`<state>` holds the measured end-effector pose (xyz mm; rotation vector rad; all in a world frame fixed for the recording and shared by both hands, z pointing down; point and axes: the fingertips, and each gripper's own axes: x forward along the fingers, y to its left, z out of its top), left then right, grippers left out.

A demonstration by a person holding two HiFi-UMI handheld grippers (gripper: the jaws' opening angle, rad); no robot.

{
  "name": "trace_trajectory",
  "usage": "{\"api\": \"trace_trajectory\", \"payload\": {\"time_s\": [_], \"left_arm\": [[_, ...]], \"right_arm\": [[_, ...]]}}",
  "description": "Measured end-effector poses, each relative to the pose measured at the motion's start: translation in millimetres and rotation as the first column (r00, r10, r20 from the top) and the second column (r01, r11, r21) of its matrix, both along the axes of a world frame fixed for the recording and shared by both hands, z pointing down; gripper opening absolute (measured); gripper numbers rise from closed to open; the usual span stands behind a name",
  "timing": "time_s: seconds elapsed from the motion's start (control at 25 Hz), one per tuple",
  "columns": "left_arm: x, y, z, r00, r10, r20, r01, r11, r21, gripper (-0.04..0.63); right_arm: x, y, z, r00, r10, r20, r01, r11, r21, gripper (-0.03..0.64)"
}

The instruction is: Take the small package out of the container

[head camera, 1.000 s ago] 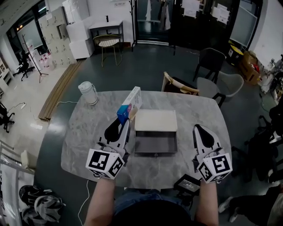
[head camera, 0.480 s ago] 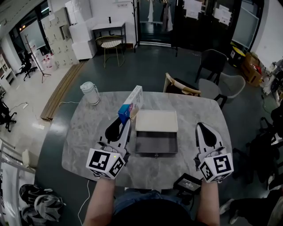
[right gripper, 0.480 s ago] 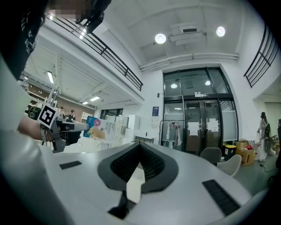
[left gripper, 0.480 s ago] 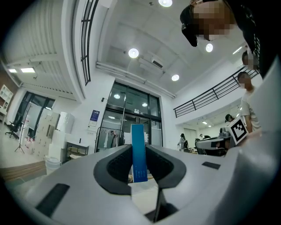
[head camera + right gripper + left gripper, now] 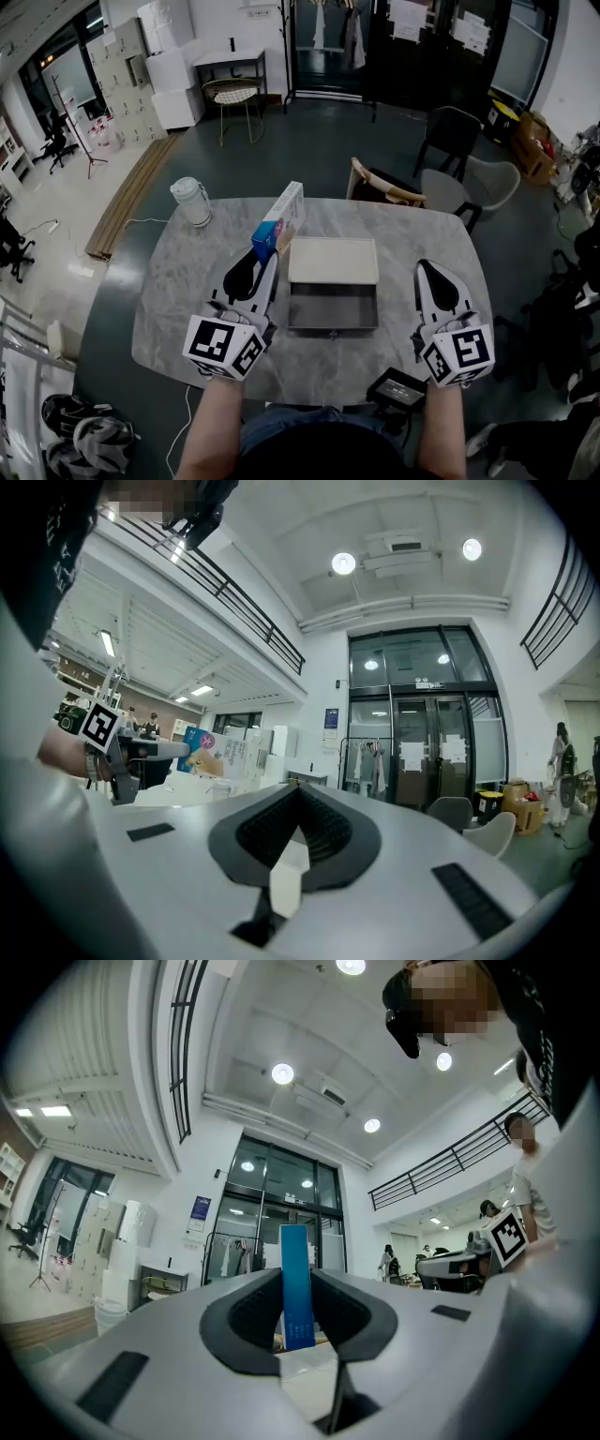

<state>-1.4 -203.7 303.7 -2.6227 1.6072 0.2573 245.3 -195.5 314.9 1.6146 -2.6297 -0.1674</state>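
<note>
My left gripper (image 5: 266,255) is shut on a small blue and white package (image 5: 278,219), held above the table just left of the container. In the left gripper view the package (image 5: 296,1288) stands upright with its narrow blue edge between the two jaws of my left gripper (image 5: 297,1309). The container is a beige box (image 5: 333,259) with its dark grey drawer (image 5: 332,307) pulled out towards me; the drawer looks empty. My right gripper (image 5: 430,271) hovers to the right of the drawer, shut with nothing in it. In the right gripper view, my right gripper (image 5: 300,791) has its jaws together.
The grey marble table (image 5: 173,300) carries a white kettle (image 5: 190,198) at its far left. A wooden chair (image 5: 381,185) stands at the far edge, grey chairs (image 5: 469,178) beyond it. A black device (image 5: 398,388) sits at the near edge by my right arm.
</note>
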Motion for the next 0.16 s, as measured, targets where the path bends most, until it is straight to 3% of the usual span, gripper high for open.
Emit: {"api": "trace_trajectory", "payload": {"time_s": [0.16], "left_arm": [[-1.2, -2.0, 2.2, 1.000, 0.001, 0.000, -0.001, 1.000, 0.000, 0.095]], "right_arm": [[-1.0, -1.6, 1.9, 1.000, 0.006, 0.005, -0.006, 1.000, 0.002, 0.025]]}}
